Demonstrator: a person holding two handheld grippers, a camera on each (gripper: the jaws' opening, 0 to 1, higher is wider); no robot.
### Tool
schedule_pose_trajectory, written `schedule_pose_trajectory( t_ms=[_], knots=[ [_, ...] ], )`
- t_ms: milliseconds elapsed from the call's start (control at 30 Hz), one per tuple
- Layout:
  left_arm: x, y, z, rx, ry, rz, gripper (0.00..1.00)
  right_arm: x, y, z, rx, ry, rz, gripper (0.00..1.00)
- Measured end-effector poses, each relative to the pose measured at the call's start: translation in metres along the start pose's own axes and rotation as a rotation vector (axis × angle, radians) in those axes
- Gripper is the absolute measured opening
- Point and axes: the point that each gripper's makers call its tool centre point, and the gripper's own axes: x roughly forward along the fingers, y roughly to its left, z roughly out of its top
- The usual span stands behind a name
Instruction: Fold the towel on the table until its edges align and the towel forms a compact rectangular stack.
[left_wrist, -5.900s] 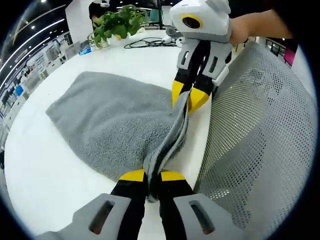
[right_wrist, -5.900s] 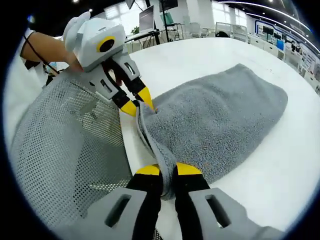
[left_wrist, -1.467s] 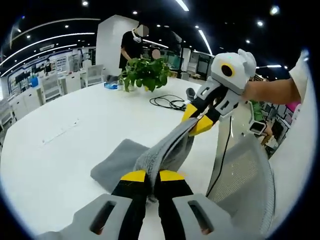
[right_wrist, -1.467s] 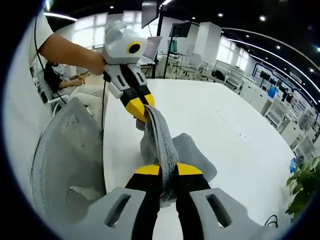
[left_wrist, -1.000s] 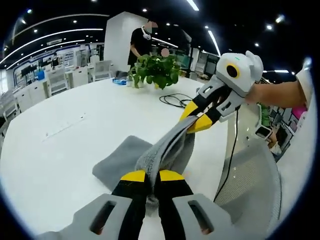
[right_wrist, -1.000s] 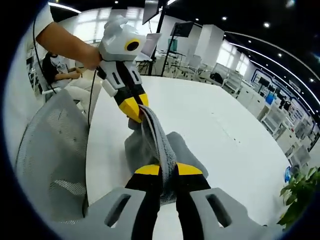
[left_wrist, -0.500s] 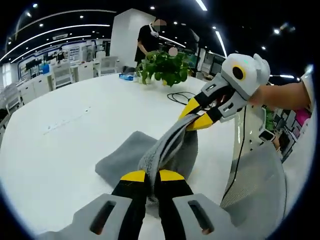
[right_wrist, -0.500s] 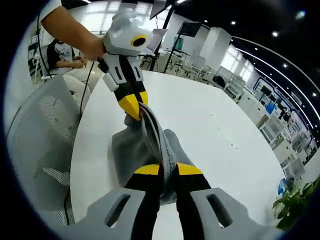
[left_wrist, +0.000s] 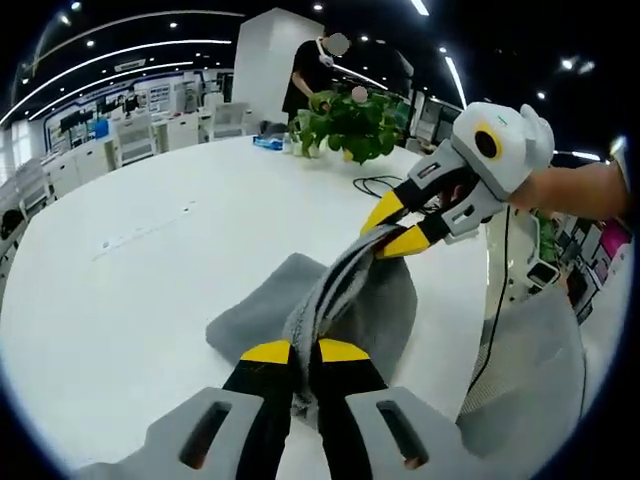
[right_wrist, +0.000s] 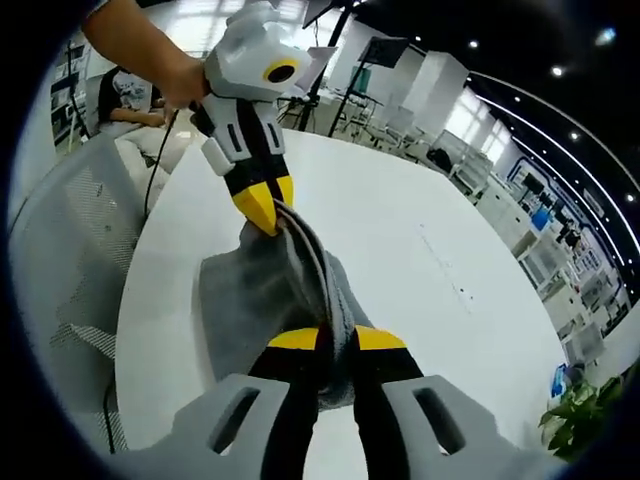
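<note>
A: Grey terry cloth was the story — the soft grey towel (left_wrist: 330, 300) hung lifted between the two tools, its lower part draped down onto the round white counter (left_wrist: 130, 280).

B: And the left gripper (left_wrist: 303, 352), grey-bodied with yellow-tipped black jaws, had those jaws pressed together on one bunched edge of the towel, right at the bottom of the left gripper view.

A: Same picture across the way! The right gripper (left_wrist: 392, 227), white-bodied with the same yellow tips, came in from the right of that view, a hand (left_wrist: 570, 190) behind it, jaws pinched on the other end of the edge.

B: The right gripper view agreed: the right gripper (right_wrist: 333, 340) was clamped on the towel (right_wrist: 270, 290) at the bottom, the left gripper (right_wrist: 263, 207) biting the far end, a hand (right_wrist: 185, 80) gripping it.

A: The cloth ran taut as a ridge between the two pairs of jaws.

B: Round about, a grey mesh office chair (left_wrist: 530, 380) sat beside the counter (right_wrist: 400, 250) edge; the chair (right_wrist: 60, 270) was on the left in the right gripper view.

A: Farther back on the counter, a leafy green potted plant (left_wrist: 345, 120) stood near a coil of black cable (left_wrist: 385, 185), with a person in dark clothes (left_wrist: 315, 75) standing behind it.
</note>
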Motion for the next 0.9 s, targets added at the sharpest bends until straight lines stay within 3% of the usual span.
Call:
schedule_pose_trajectory(
  t_ms=[900],
  knots=[
    [0.044,0.031,-0.022,-0.003,0.114,0.045,0.08,0.044,-0.014,-0.034,0.093,0.061,0.006,0.14]
  ],
)
